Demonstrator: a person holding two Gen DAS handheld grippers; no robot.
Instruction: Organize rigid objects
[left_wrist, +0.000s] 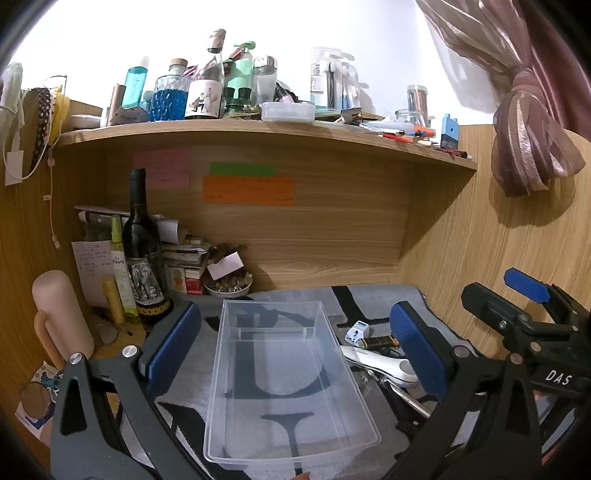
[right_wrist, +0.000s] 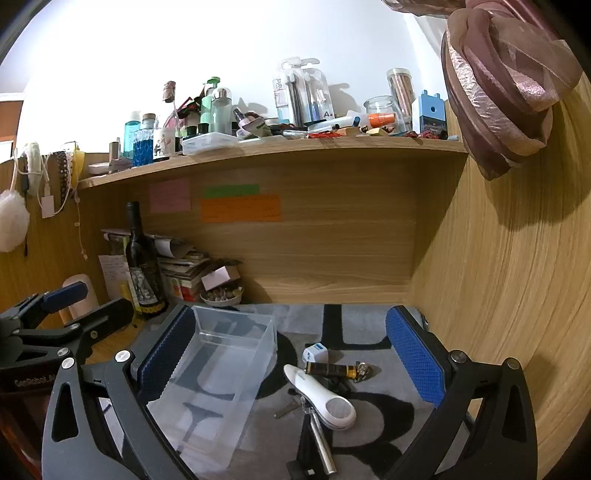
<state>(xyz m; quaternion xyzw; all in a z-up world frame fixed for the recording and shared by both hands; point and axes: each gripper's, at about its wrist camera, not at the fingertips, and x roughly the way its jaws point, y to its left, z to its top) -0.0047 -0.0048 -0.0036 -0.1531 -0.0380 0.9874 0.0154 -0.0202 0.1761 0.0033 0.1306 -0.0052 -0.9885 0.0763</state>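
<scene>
Left gripper (left_wrist: 291, 347): held low over the mat with its blue-padded fingers spread wide, the clear bin lying between them, neither pad touching it
Right gripper (right_wrist: 291, 362): also spread wide, pinching nothing; the small loose items lie between its fingers
Clear plastic bin (left_wrist: 284, 376): rectangular, see-through, open side up on the left part of the mat, nothing in it
White handheld tool (right_wrist: 321, 395): long, with a round grey pad at its fat end, lying just right of the bin and slanting toward the near edge
White plug adapter (right_wrist: 315, 352): small cube with a blue face, behind the white tool's thin end
Dark tube with gold bands (right_wrist: 330, 368): lying flat beside the adapter, touching or nearly touching the white tool; a small metal trinket sits at its right end
Metal rod (right_wrist: 323, 443): shiny, beneath the white tool's fat end, pointing at the near edge
Mat (right_wrist: 369, 332): grey with big black lettering, covering the surface
Wine bottle (left_wrist: 142, 254): dark, upright in the back left corner, beside stacked papers
Shelf (left_wrist: 258, 129): wooden, above, crowded with bottles and jars
</scene>
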